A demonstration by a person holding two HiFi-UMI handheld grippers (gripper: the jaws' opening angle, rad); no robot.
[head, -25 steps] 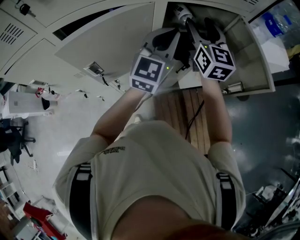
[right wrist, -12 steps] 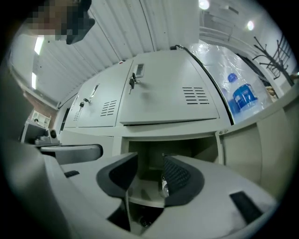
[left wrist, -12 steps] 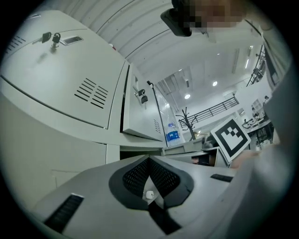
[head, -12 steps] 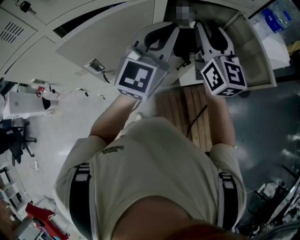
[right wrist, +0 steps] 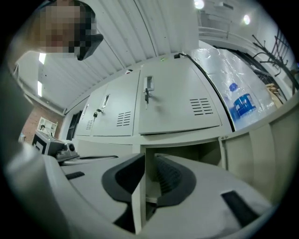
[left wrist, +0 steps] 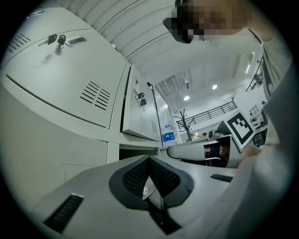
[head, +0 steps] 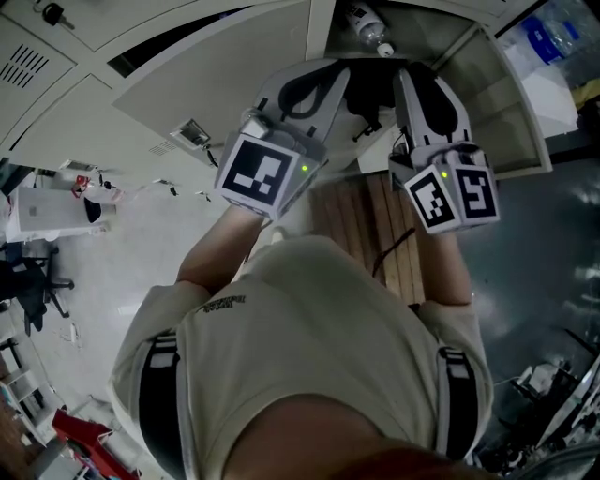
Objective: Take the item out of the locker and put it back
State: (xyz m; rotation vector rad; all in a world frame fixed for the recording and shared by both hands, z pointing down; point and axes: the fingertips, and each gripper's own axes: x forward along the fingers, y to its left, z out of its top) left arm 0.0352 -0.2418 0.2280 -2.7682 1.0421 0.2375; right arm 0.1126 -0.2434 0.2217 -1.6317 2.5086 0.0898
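A clear bottle with a white cap (head: 368,23) is inside the open locker (head: 441,37) at the top of the head view. Both grippers are held in front of the opening, a short way back from the bottle. My left gripper (head: 349,67) (left wrist: 148,161) is shut, its dark pads meeting with nothing between them. My right gripper (head: 410,70) (right wrist: 145,161) has just been closing. Its jaws still stand a narrow slit apart and hold nothing. The locker's frame shows through the slit. In both gripper views the bottle in the locker is hidden.
An open locker door (head: 216,84) swings out on the left and another door (head: 511,112) on the right. A wooden slatted bench (head: 375,234) lies under the grippers. Plastic-wrapped bottles with blue labels (head: 544,42) (right wrist: 242,105) (left wrist: 168,135) stand right of the lockers.
Both grippers have drawn back from the locker toward the person. The right gripper's tips were at the bottle and are now clear of it. The bottle stays in the locker.
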